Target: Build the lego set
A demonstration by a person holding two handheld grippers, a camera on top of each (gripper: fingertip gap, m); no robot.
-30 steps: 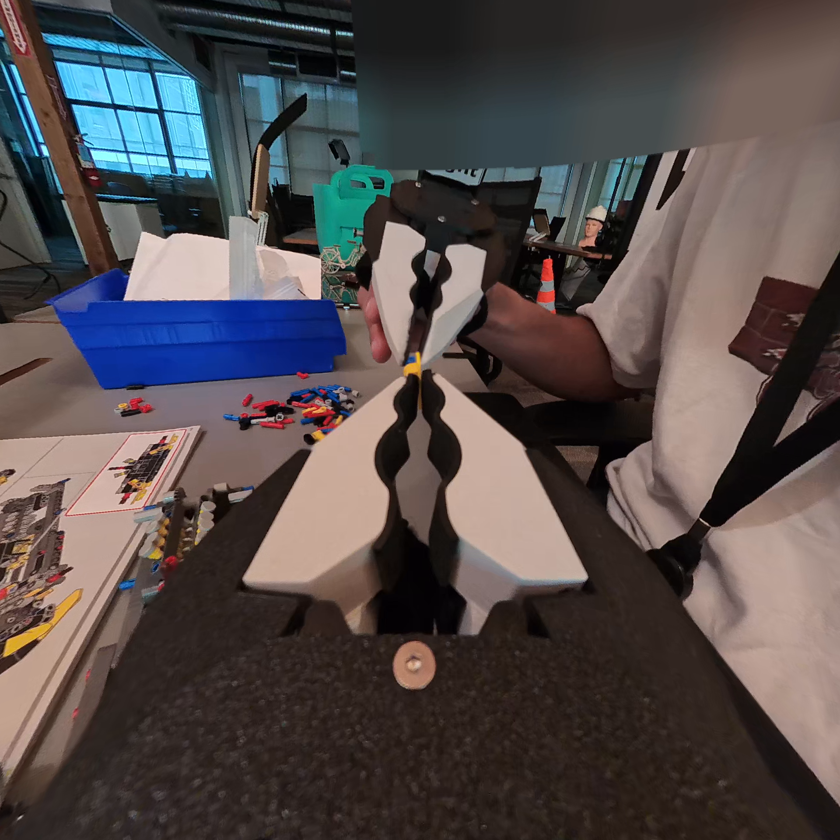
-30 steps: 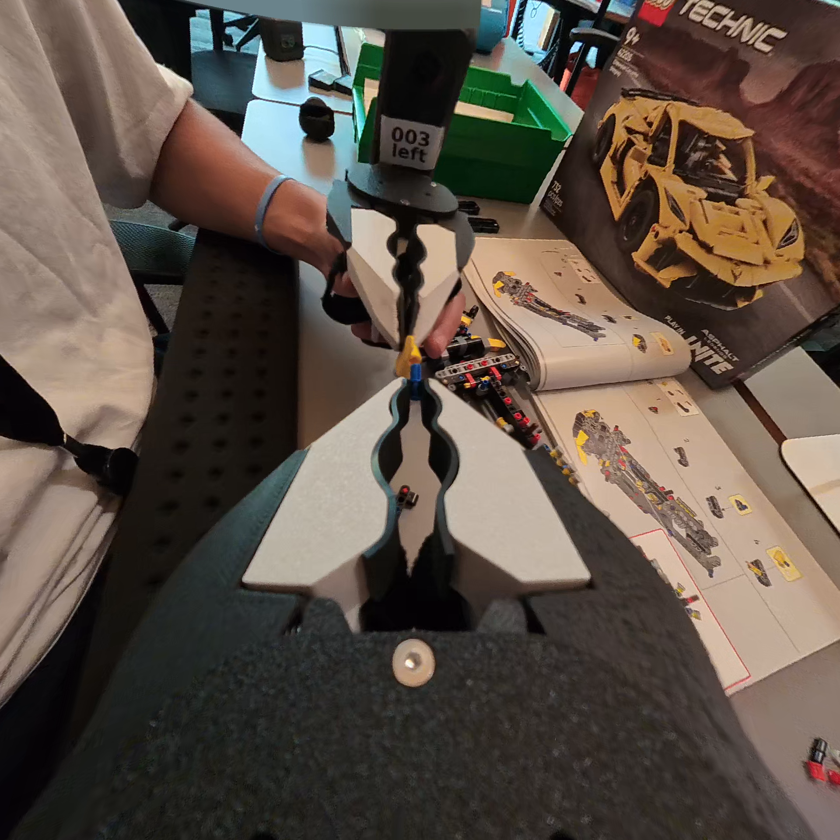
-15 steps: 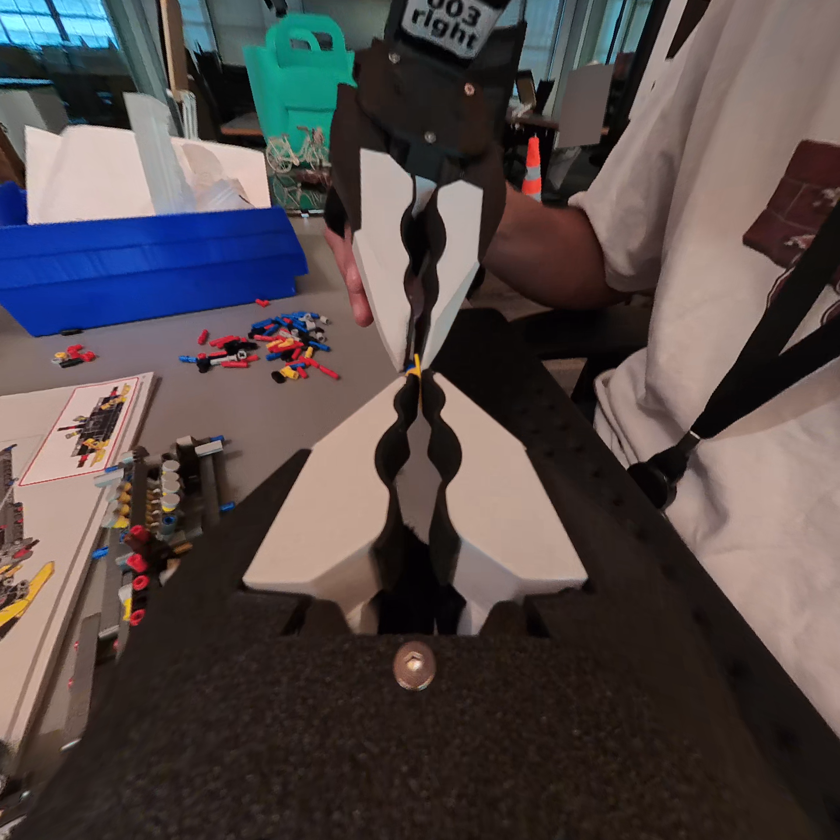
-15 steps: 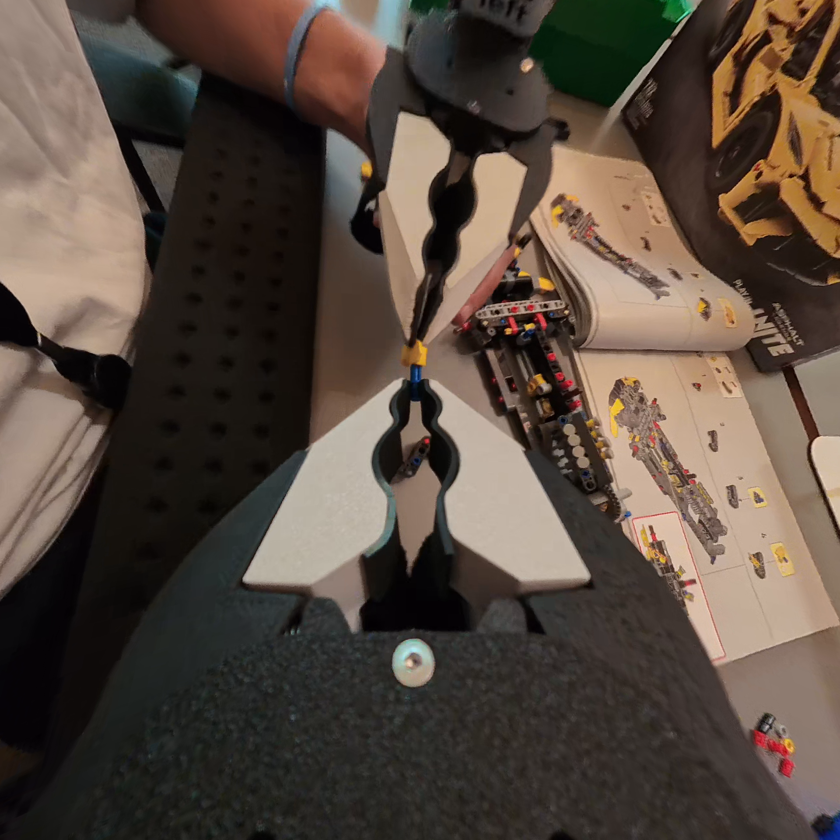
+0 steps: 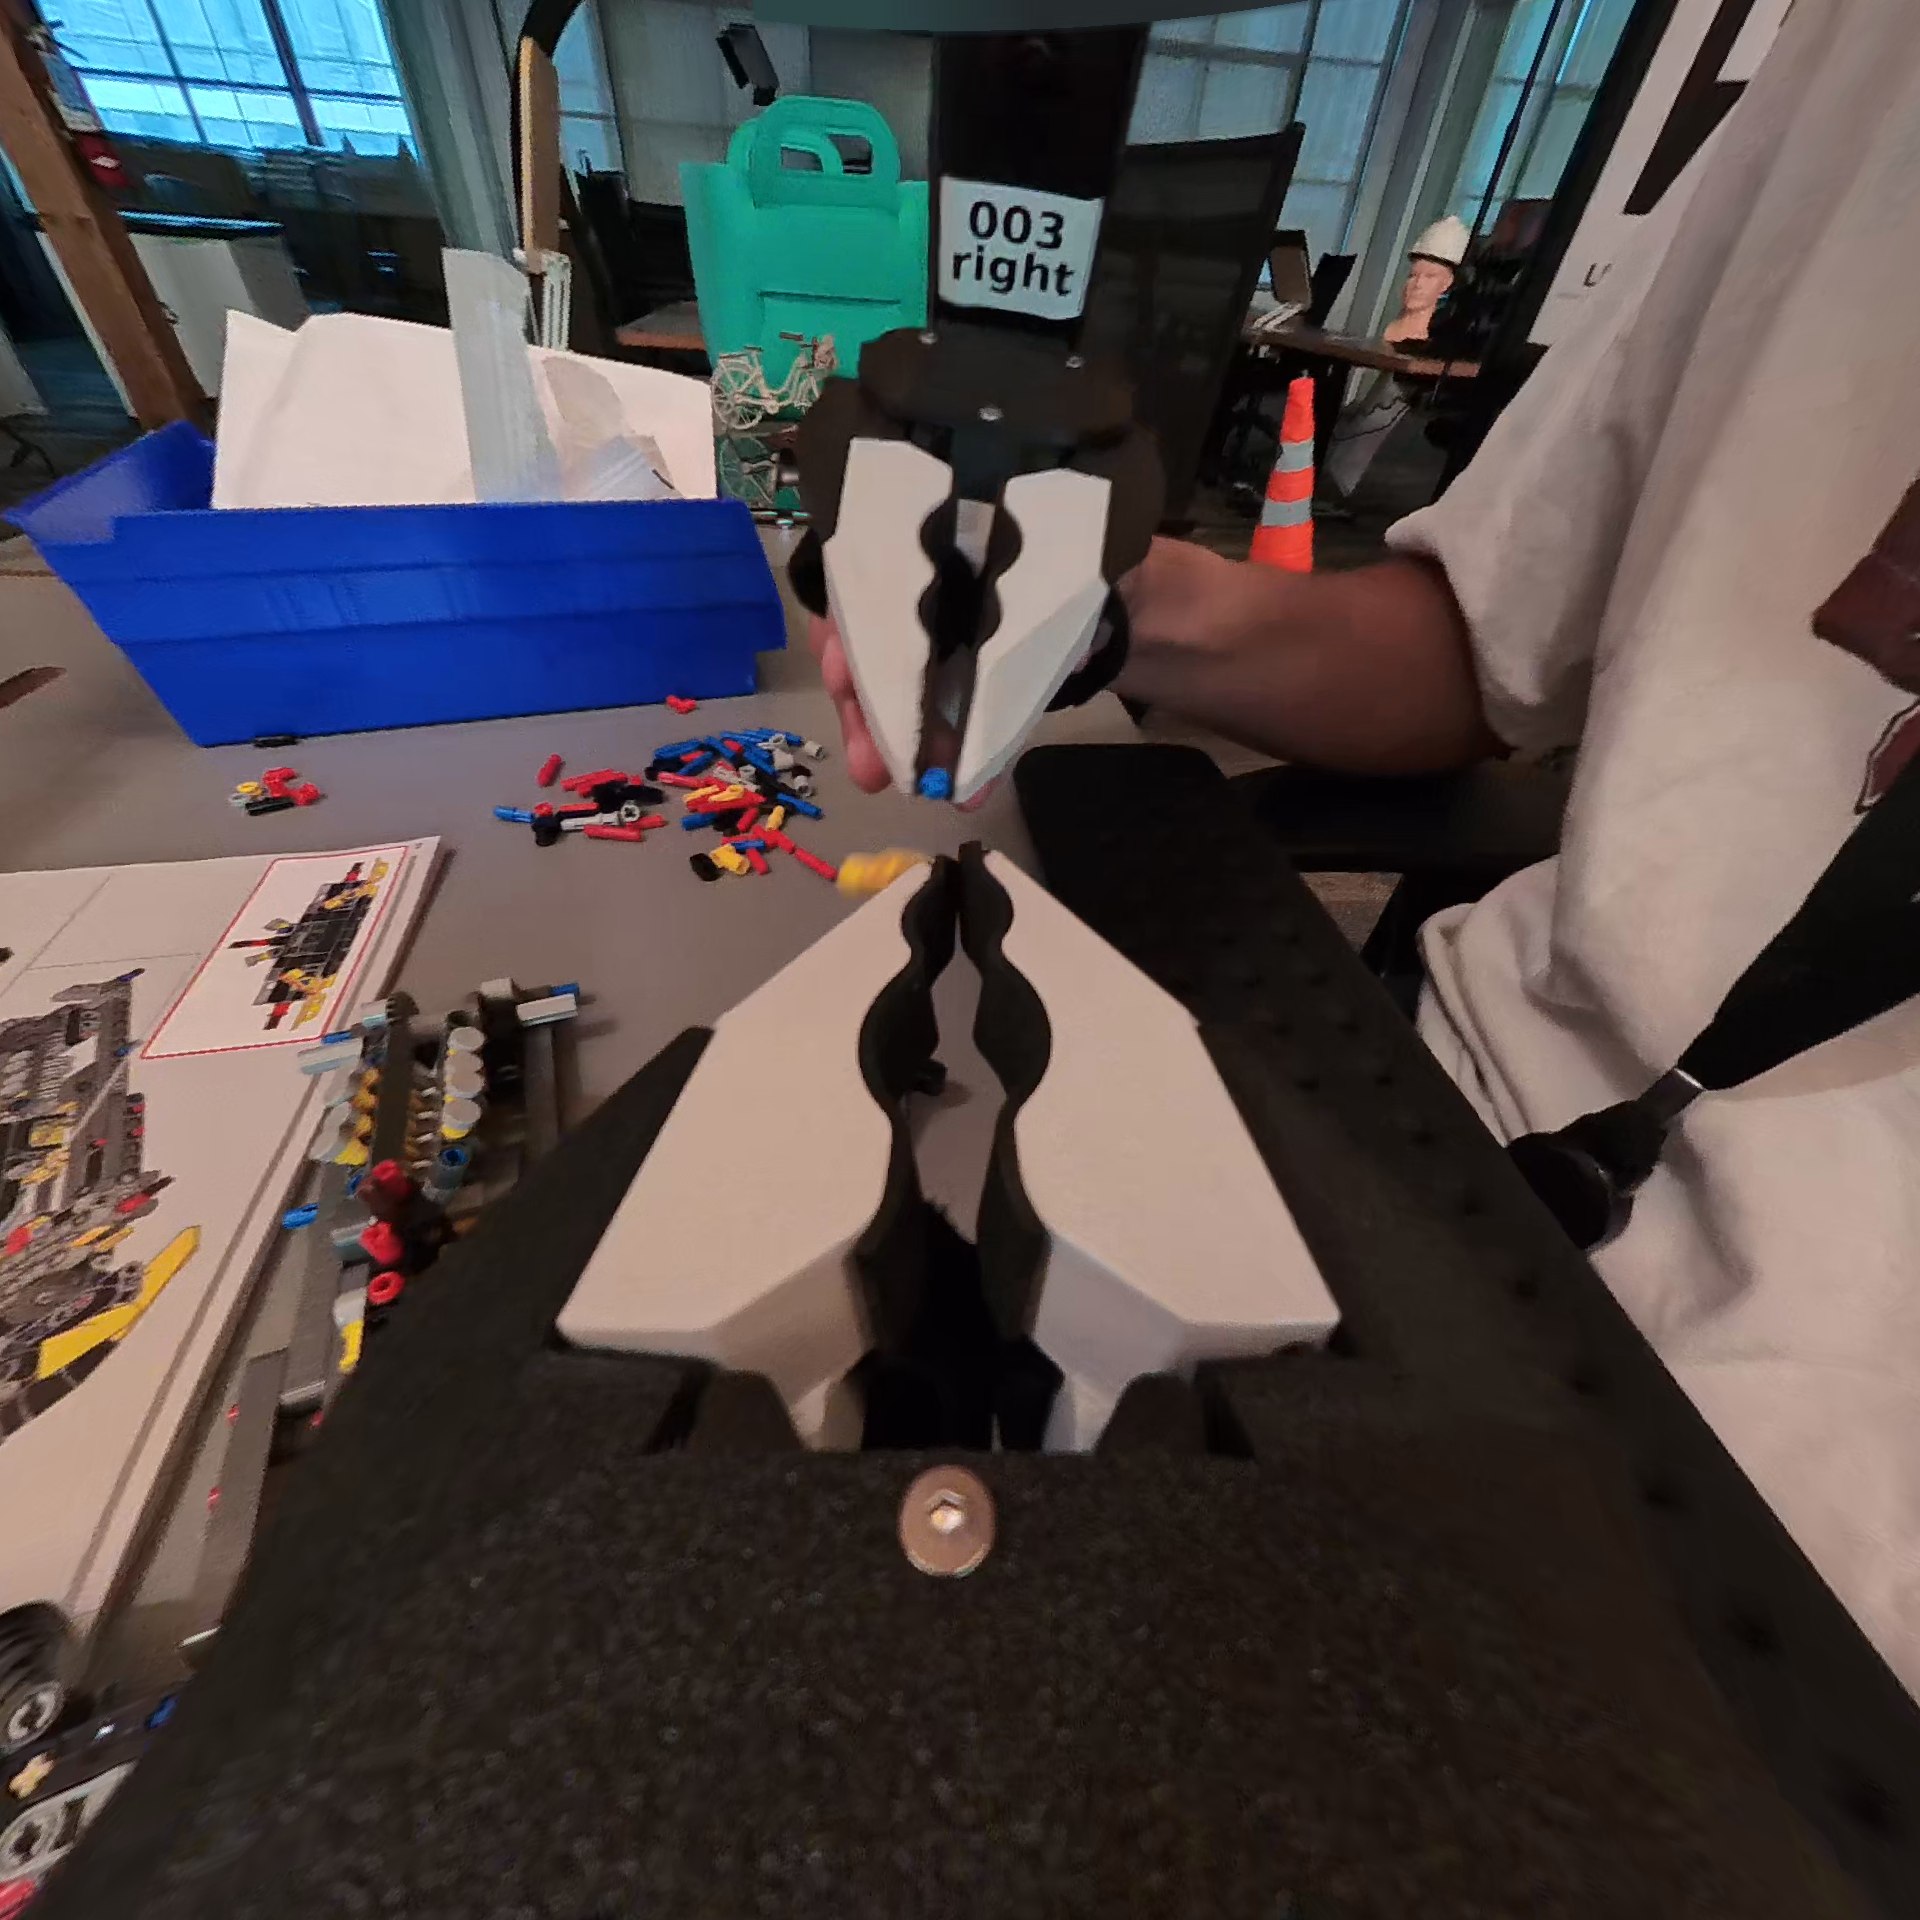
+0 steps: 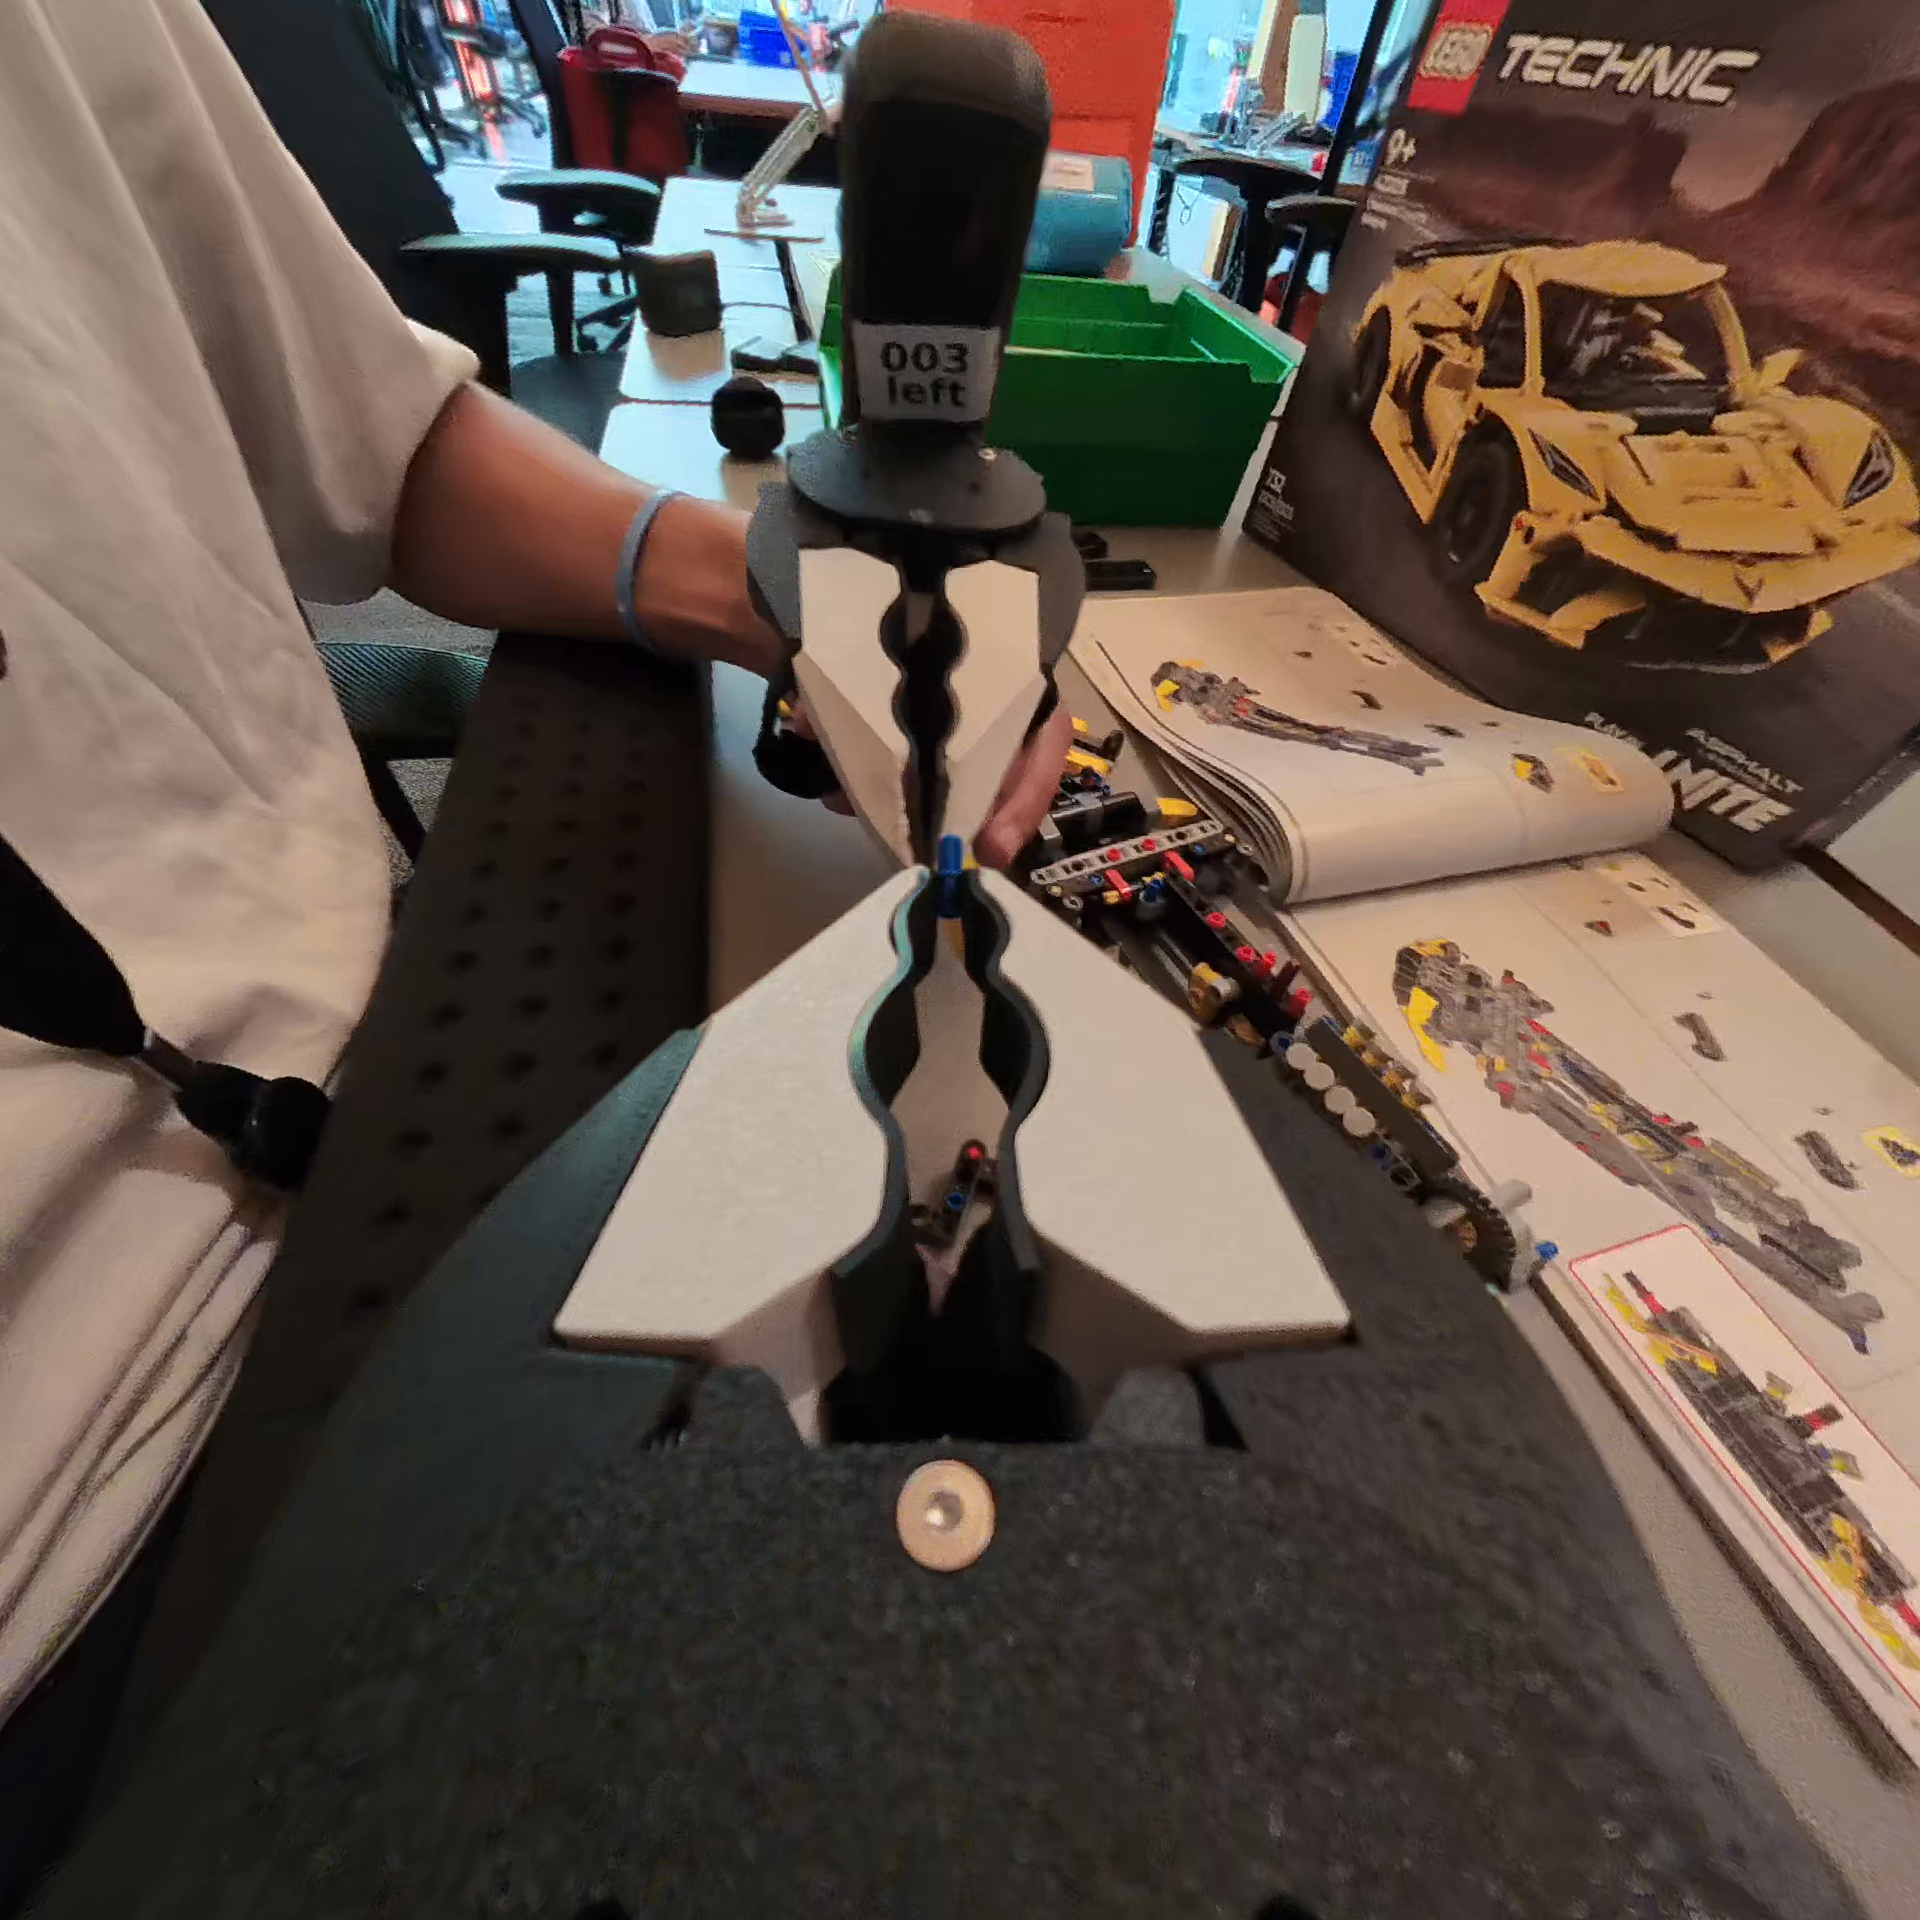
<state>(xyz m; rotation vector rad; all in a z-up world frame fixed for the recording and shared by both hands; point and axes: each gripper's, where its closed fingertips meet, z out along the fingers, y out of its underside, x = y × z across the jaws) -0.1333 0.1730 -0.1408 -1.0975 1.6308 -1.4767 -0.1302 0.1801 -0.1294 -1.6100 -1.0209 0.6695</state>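
Above the grey table (image 5: 644,935), right hand-held gripper (image 6: 943,883) pinches blue pin (image 6: 947,868) (left's pressed together).

Left hand-held gripper (image 5: 945,868) had its jaws pressed together at the tips, a small yellow piece (image 5: 876,871) blurred just beside the left tip; whether it was held could not be told. Right hand-held gripper (image 5: 938,781) faced it from above, apart, pinching a blue pin (image 5: 934,782). Loose red, blue and yellow pieces (image 5: 707,795) lay scattered on the grey bench (image 5: 623,935) before a blue bin (image 5: 416,613) holding white paper. Partly built lego chassis (image 5: 436,1122) sat left, beside open instruction sheets (image 5: 208,997). Person in white shirt (image 5: 1714,727) at right.
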